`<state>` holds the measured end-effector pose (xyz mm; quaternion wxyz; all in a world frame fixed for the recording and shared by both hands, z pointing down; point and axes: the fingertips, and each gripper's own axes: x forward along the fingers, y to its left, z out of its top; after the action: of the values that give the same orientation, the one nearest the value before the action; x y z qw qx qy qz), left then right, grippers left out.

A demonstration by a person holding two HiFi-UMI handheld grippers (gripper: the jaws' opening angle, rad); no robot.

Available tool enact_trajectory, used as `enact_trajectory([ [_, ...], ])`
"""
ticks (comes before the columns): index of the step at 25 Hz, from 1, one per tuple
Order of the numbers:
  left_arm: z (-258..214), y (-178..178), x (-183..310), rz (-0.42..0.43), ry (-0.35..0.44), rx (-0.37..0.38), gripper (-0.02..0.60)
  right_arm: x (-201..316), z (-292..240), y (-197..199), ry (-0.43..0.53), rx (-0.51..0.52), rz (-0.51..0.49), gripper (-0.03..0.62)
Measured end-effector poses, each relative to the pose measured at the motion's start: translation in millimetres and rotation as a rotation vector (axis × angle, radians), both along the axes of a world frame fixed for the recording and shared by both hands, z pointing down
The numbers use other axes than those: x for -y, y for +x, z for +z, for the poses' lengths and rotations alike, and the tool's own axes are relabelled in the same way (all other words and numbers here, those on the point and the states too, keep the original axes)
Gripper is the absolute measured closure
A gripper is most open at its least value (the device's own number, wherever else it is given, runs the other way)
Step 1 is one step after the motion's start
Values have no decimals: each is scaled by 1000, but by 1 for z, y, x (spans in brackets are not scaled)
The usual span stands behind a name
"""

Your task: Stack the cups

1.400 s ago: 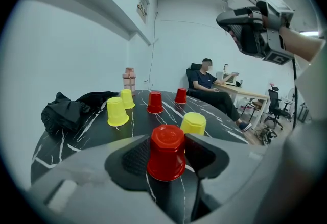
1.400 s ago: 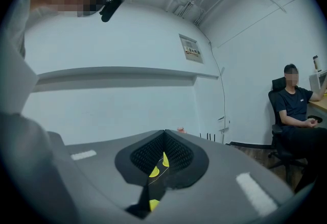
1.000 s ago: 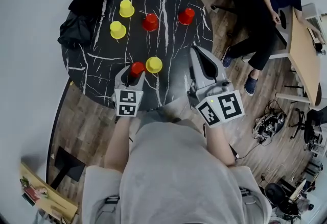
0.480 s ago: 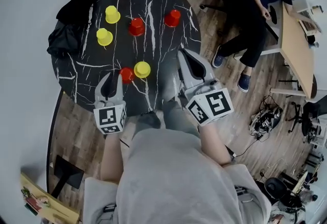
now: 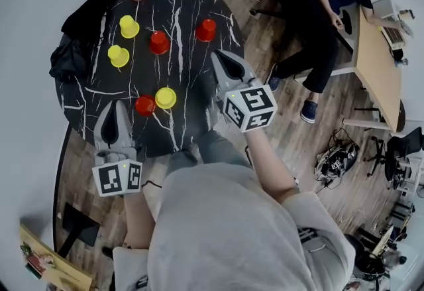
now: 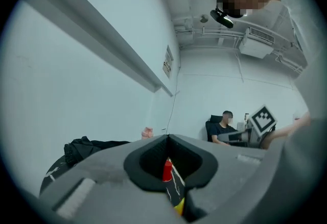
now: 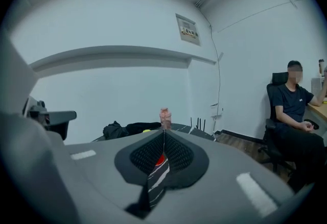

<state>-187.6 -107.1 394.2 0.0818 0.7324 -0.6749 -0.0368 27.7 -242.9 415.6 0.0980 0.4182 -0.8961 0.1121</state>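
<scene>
The left gripper (image 5: 114, 108) has just closed its jaws on nothing and drawn back to the lower left. The near red cup (image 5: 146, 105) is left standing on the table (image 5: 192, 71), right beside a yellow cup (image 5: 165, 97). The right gripper (image 5: 222, 56), also pressed shut and empty, has slid forward toward the centre of the frame. I'd judge no stack is begun, since all six cups stand single. The near pair sits close to the table's lower rim, bare marble lies open mid-table, and a black jacket (image 5: 69, 58) crowds the left edge.
</scene>
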Motion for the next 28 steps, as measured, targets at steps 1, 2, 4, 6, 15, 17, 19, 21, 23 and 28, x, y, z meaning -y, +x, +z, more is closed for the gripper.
enact_trajectory([
  [1,-5,1,1,-13,9,-3,577,10,8,4,-19,-7,3,586],
  [2,-9,1,1,-28,18,-3,577,20,17,8,-39,-12,8,582],
  [4,-16,2,0,-57,35,-1,577,37,36,16,-81,-28,15,557],
  [6,-23,4,0,-82,47,5,577,53,56,22,-121,-54,11,529],
  [15,-37,10,-3,-185,73,58,577,99,126,23,-246,-151,-48,406],
  [17,-36,9,-4,-209,68,60,577,108,138,20,-264,-172,-56,383],
  [19,-35,9,-6,-231,60,68,577,117,149,18,-280,-189,-57,361],
  [21,-33,8,-9,-251,52,75,577,125,159,15,-293,-206,-57,337],
  [23,-31,6,-12,-272,43,78,577,133,167,13,-304,-224,-55,319],
  [28,-27,2,-19,-318,23,86,577,149,182,5,-325,-250,-63,313],
])
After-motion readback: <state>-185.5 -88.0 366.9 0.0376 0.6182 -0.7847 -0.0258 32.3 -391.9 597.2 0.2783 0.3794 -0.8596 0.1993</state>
